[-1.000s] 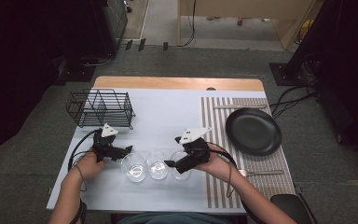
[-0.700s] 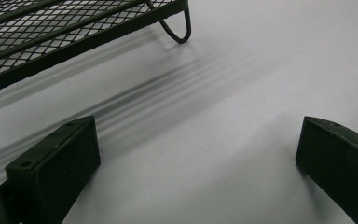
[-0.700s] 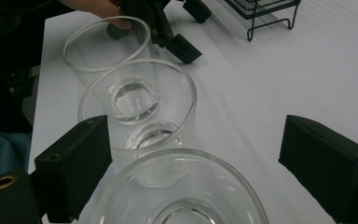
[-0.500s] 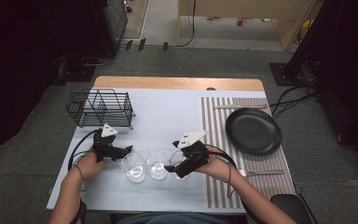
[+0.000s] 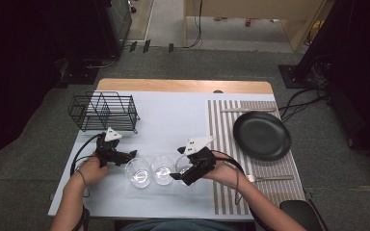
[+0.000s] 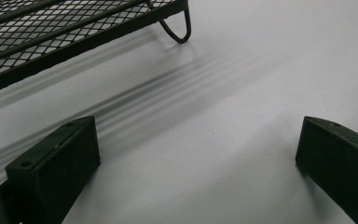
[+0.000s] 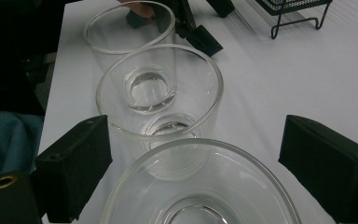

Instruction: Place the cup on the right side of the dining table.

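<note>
Three clear glasses stand in a row near the table's front: the left glass (image 5: 138, 172), the middle glass (image 5: 163, 169) and the right glass (image 5: 185, 163). My right gripper (image 5: 177, 163) is open, its jaws on either side of the right glass (image 7: 200, 186), not pressing it. Beyond it in the right gripper view stand the middle glass (image 7: 161, 93) and the left glass (image 7: 130, 28). My left gripper (image 5: 129, 155) rests just left of the left glass. It is open over bare tabletop (image 6: 198, 140), with nothing between its jaws.
A black wire rack (image 5: 103, 111) stands at the back left, its foot close ahead of my left gripper (image 6: 177, 28). A black plate (image 5: 261, 134) lies on a striped mat (image 5: 221, 144) at the right, with cutlery (image 5: 270, 178) in front of it.
My right gripper has crept slightly left and toward the front edge, bringing its jaws around the right glass. The left gripper and the glasses have stayed put.
</note>
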`<state>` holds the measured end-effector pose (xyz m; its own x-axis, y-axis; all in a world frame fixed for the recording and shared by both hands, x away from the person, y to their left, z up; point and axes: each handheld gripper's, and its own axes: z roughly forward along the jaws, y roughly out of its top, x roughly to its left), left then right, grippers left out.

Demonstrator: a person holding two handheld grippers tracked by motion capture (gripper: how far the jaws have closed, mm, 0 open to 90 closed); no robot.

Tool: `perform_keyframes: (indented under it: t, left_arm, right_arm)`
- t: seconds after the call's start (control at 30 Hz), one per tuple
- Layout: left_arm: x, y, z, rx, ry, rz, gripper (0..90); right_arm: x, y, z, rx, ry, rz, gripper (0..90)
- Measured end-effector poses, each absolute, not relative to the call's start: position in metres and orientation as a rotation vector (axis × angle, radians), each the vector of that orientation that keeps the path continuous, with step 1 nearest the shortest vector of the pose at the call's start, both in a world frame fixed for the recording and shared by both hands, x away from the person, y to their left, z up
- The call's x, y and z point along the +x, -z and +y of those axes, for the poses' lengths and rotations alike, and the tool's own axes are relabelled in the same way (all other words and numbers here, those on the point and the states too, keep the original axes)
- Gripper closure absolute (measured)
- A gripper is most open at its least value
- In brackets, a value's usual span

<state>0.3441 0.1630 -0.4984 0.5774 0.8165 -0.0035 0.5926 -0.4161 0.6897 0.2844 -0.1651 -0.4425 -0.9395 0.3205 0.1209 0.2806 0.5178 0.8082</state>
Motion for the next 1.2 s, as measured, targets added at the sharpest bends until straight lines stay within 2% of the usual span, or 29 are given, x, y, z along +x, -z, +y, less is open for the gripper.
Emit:
perform_keyframes:
  t: [1.2]
  left_arm:
    - [0.344, 0.498, 0.163, 2.155, -0.443, 1.117, 0.0]
  right_arm:
    - [0.284, 0.457, -0.166, 0.457, -1.39, 2.746, 9.1]
